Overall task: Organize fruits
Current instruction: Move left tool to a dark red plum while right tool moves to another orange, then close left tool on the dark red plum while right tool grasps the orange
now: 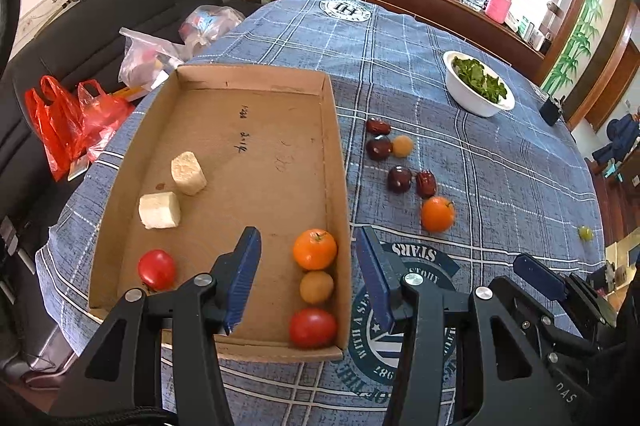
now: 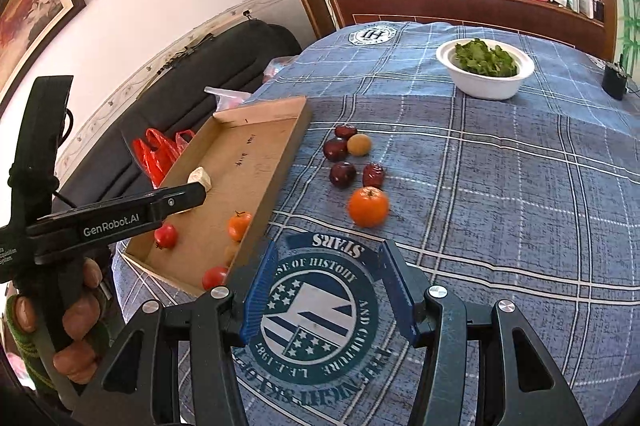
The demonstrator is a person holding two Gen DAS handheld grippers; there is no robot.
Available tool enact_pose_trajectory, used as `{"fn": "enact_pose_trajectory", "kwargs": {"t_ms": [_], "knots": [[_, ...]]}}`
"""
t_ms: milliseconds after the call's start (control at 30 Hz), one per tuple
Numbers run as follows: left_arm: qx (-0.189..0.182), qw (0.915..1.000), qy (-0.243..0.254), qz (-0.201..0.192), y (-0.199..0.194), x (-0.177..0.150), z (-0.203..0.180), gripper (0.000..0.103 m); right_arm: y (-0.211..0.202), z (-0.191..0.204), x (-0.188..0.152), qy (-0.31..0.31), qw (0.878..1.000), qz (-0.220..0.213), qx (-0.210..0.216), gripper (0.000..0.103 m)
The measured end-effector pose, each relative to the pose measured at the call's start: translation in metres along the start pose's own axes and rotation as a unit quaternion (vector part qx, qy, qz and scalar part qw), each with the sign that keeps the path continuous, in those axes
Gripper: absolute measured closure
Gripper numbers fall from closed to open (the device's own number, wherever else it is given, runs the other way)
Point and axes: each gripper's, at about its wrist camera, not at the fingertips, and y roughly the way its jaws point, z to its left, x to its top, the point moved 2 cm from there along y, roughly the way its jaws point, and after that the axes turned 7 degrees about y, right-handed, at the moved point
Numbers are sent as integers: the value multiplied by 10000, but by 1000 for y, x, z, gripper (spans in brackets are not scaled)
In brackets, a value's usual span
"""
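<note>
A shallow cardboard tray holds two red tomatoes, an orange, a small brown fruit and two pale blocks. On the cloth to its right lie an orange, several dark red fruits and a small tan fruit. My left gripper is open and empty above the tray's near right corner. My right gripper is open and empty over the round emblem, short of the loose orange. The tray also shows in the right wrist view.
A white bowl of greens stands at the far right of the blue plaid table. A small yellow-green fruit lies near the right edge. Plastic bags sit on a dark sofa to the left. A small black device stands far right.
</note>
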Motion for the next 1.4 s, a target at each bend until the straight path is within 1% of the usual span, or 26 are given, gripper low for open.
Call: {"fn": "enact_pose_trajectory", "kwargs": {"t_ms": [467, 933, 1167, 1233, 1400], "knots": [[-103, 9998, 161, 38, -1, -7, -15, 55, -6, -6, -7, 17, 10000, -8, -72, 49], [-178, 9994, 252, 129, 7, -5, -25, 55, 0, -14, -8, 98, 9998, 72, -133, 49], [-246, 9989, 336, 221, 20, 0, -36, 55, 20, -15, -4, -24, 9997, 108, -225, 49], [-234, 9989, 361, 206, 26, 6, -40, 55, 33, -18, 1, -5, 9995, 198, -264, 49], [-257, 9982, 421, 354, 50, 23, -50, 55, 69, -17, 16, -178, 9980, 383, -462, 49]]}}
